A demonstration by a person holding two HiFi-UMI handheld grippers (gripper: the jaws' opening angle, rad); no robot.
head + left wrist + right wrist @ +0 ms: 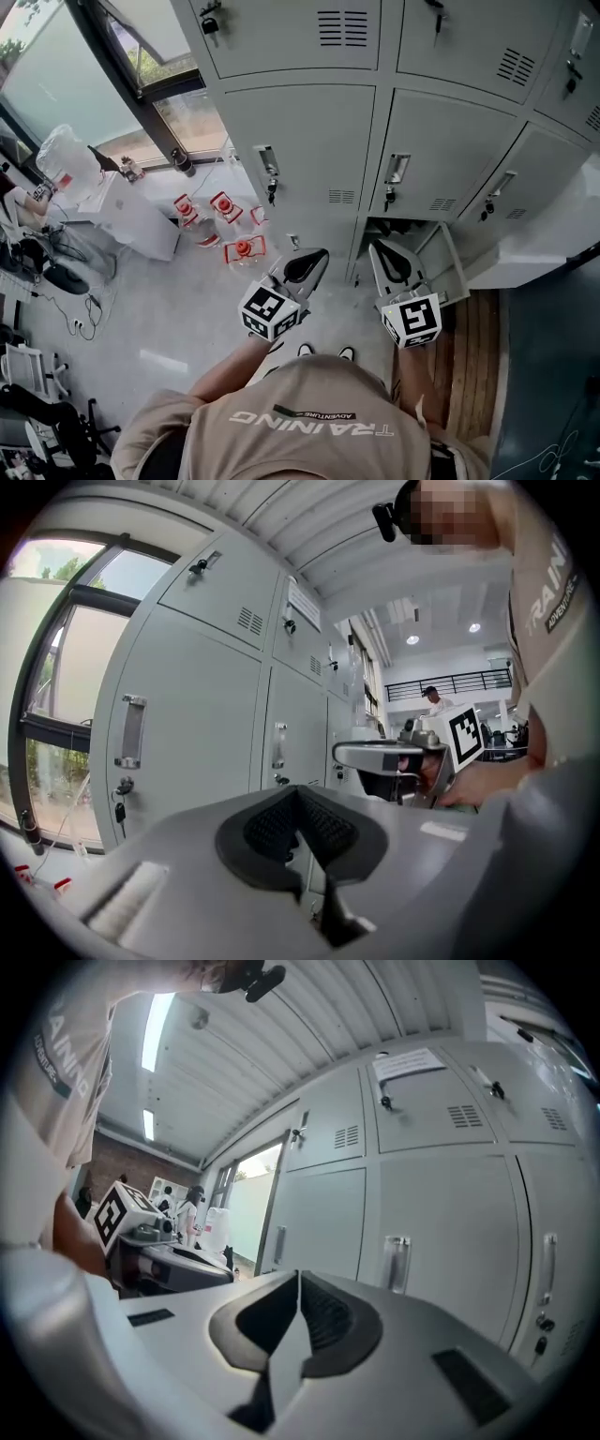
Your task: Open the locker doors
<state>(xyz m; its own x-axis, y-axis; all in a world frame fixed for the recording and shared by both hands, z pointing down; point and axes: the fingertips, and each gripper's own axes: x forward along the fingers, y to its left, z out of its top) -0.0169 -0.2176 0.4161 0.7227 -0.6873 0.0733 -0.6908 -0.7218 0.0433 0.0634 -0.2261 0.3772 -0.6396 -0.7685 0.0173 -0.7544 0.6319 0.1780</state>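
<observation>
Grey metal lockers (pixel 300 141) fill the wall ahead, each door with a steel handle (pixel 267 161) and a key hanging below it. One small bottom door (pixel 452 265) stands ajar in front of my right gripper, and a wide pale door (pixel 548 239) swings out at the right. My left gripper (pixel 306 266) is shut and holds nothing, a short way from the closed lower-left door. My right gripper (pixel 395 262) is also shut and empty. In the left gripper view its jaws (pixel 300 823) meet, facing closed doors (pixel 187 733). In the right gripper view the jaws (pixel 298 1312) meet too.
Several red-and-white objects (pixel 225 227) lie on the floor left of the lockers, next to a white cabinet (pixel 131 220) and a plastic bag (pixel 66 157). A window (pixel 141 56) is beyond. A wooden strip (pixel 473 347) runs under the right lockers. Chairs and cables are at far left.
</observation>
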